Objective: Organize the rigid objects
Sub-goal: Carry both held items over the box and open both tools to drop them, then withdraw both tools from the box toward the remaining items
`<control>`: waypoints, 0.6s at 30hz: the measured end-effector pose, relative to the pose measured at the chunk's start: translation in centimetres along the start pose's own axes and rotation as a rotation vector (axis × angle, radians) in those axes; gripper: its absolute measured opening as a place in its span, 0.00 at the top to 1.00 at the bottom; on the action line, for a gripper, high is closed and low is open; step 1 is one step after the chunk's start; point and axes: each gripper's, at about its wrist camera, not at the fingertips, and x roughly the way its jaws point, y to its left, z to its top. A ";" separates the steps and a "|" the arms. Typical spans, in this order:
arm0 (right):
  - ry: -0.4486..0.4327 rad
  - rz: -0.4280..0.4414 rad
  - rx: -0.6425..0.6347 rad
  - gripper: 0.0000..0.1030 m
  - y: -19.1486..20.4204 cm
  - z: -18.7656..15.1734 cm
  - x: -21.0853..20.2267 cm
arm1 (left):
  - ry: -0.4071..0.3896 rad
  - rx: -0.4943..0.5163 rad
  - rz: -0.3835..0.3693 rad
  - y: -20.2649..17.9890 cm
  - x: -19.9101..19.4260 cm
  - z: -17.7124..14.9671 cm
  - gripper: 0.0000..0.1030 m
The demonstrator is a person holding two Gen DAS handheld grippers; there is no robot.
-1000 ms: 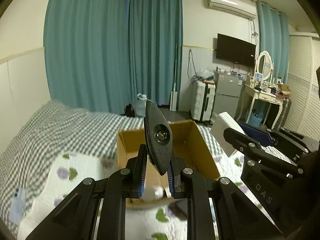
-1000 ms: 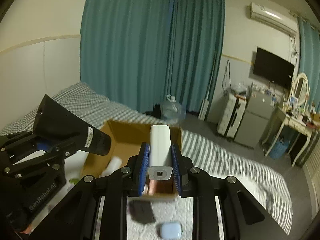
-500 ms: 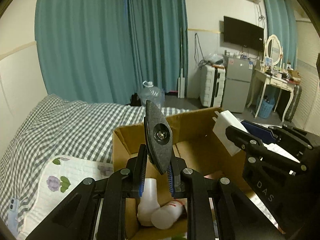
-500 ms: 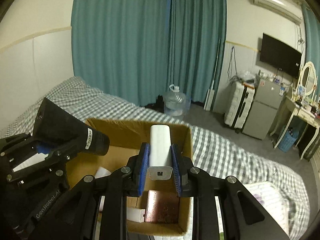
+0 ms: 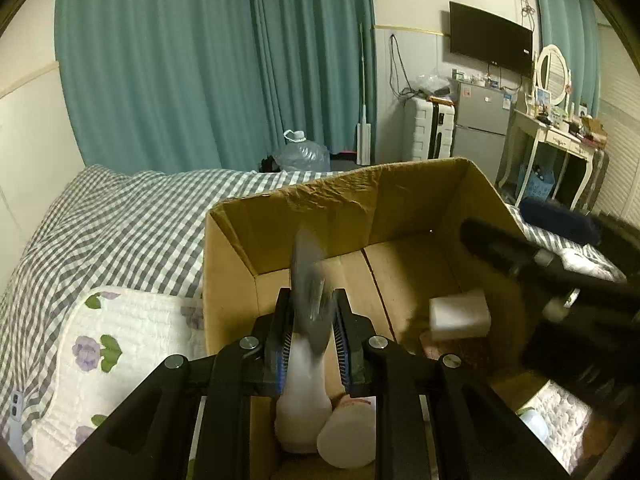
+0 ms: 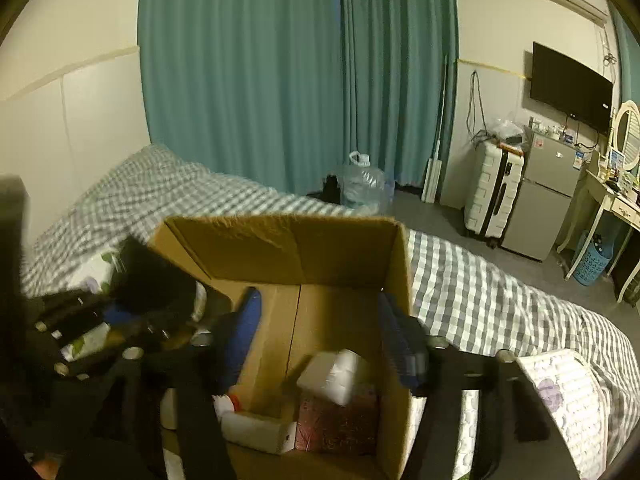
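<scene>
An open cardboard box stands on the bed; it also shows in the right wrist view. My left gripper is over the box, its jaws slightly parted around a blurred dark grey oval object. My right gripper is wide open and empty above the box. A white power bank lies in the box under it, and shows in the left wrist view. White bottles and a reddish flat item also lie inside.
The bed has a grey checked sheet and a white flowered quilt. A water jug, a white suitcase, a small fridge and a dressing table stand beyond the bed, before teal curtains.
Both grippers moved forward and down over the box. The right gripper opened and the white power bank dropped into the box. The left jaws loosened and the dark object blurs as it slips.
</scene>
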 end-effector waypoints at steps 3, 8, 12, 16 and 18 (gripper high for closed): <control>-0.002 -0.028 -0.003 0.41 -0.3 0.7 -1.8 | -0.016 -0.002 0.002 0.0 -1.8 0.0 0.48; -0.030 -0.116 -0.024 0.34 -0.6 1.3 -7.3 | -0.052 -0.026 -0.006 0.6 -5.8 0.5 0.47; -0.070 -0.152 -0.027 0.26 -0.5 1.5 -12.6 | -0.077 -0.032 -0.012 1.1 -9.6 0.6 0.44; -0.106 -0.186 -0.031 0.23 -0.3 0.4 -17.6 | -0.107 -0.023 -0.019 1.5 -13.0 0.1 0.42; -0.104 -0.193 -0.034 0.21 -0.2 -0.9 -19.0 | -0.109 -0.014 -0.022 1.7 -14.3 -0.6 0.42</control>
